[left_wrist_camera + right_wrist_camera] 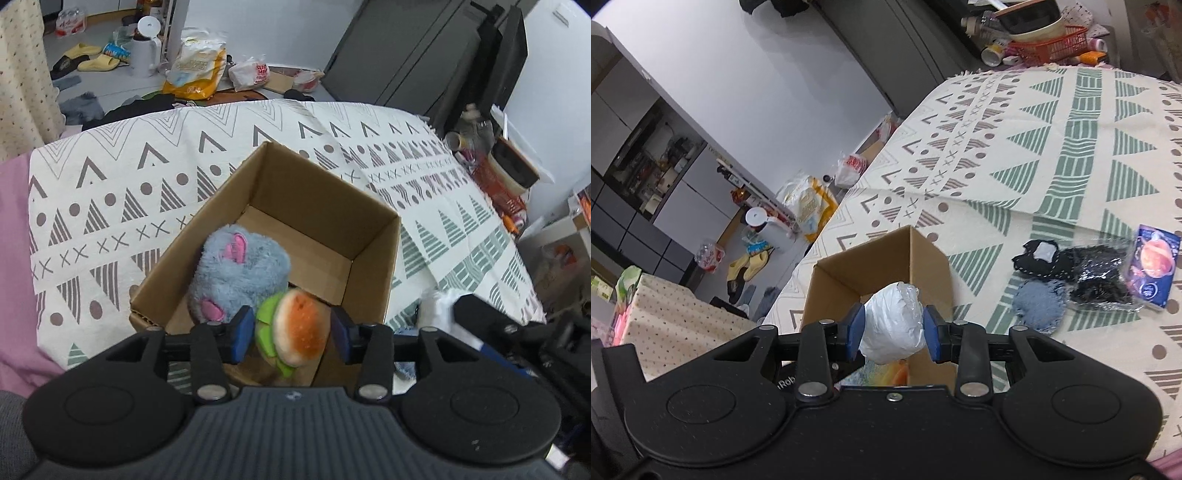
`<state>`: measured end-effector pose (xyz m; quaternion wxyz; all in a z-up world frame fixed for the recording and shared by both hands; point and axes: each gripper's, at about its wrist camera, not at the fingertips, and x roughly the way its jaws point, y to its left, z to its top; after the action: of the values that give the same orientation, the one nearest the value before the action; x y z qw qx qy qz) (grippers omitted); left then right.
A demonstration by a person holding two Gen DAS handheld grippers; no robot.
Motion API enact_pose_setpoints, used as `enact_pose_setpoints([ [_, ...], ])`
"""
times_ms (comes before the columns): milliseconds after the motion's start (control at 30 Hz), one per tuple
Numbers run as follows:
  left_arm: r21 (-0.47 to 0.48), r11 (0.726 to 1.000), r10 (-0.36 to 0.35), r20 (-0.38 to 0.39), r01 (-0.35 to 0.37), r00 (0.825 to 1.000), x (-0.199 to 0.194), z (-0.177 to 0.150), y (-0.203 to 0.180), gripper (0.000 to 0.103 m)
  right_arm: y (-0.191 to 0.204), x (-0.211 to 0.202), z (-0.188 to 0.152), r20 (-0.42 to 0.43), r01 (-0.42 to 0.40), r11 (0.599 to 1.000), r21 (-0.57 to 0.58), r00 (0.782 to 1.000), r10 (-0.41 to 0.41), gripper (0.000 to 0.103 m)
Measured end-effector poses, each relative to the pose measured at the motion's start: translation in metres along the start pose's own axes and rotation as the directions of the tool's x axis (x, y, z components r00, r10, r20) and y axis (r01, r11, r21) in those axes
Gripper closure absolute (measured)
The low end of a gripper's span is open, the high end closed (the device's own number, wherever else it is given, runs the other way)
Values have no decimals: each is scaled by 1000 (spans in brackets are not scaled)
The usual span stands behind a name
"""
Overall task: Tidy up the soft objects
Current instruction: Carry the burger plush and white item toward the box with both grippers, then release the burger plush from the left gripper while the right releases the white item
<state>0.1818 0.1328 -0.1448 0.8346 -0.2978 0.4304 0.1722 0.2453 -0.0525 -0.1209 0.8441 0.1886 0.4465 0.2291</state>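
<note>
Left gripper (291, 334) – burger plush (301, 328) between its pads

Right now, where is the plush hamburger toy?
In the left wrist view, the orange-and-green plush hamburger toy sits between the left tool's blue pads, inside the open cardboard box, just right of the fluffy blue plush toy.

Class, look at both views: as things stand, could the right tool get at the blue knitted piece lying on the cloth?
Probably not yet. The way to the blue knitted piece looks free, but the right tool is shut on a white plastic-wrapped bundle above the cardboard box.
</note>
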Motion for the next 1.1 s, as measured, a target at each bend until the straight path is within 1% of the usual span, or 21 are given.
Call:
enact_pose_setpoints([
  [67,-8,1000,12,11,-12,1000,-2,2,1,48,2,2,-2,-7,-1,1000,-2,1000,1,68],
  [167,-20,1000,21,39,-20,999,-6,5,2,47,3,7,-4,-21,-2,1000,2,1000,2,68],
  [267,-38,999,20,52,-18,998,-9,7,6,47,7,11,-5,-39,-3,1000,1,999,3,68],
  [367,-60,998,35,61,-31,998,-9,9,11,47,11,15,-8,-57,-9,1000,2,998,9,66],
  [467,-88,995,44,62,-39,997,-10,11,16,46,12,18,-11,-83,-11,1000,1,996,11,62],
  [533,-100,994,50,62,-44,997,-11,12,18,42,11,17,-12,-89,-18,1000,7,996,18,55],
  [567,-106,993,51,66,-44,996,-11,12,19,39,11,15,-12,-85,-16,1000,9,996,16,53],
  [633,-108,993,53,72,-45,996,-12,12,19,38,8,9,-11,-71,-10,1000,9,997,10,52],
  [800,-92,995,47,73,-40,996,-12,11,14,37,-9,-9,-7,-55,10,1000,11,998,-9,51],
  [967,-49,999,26,64,-23,998,-11,6,2,36,-38,-29,-5,-40,51,998,29,998,-50,50],
  [1100,-11,1000,14,73,-13,997,-14,1,-10,36,-62,-44,-3,-19,85,995,50,996,-84,50],
])
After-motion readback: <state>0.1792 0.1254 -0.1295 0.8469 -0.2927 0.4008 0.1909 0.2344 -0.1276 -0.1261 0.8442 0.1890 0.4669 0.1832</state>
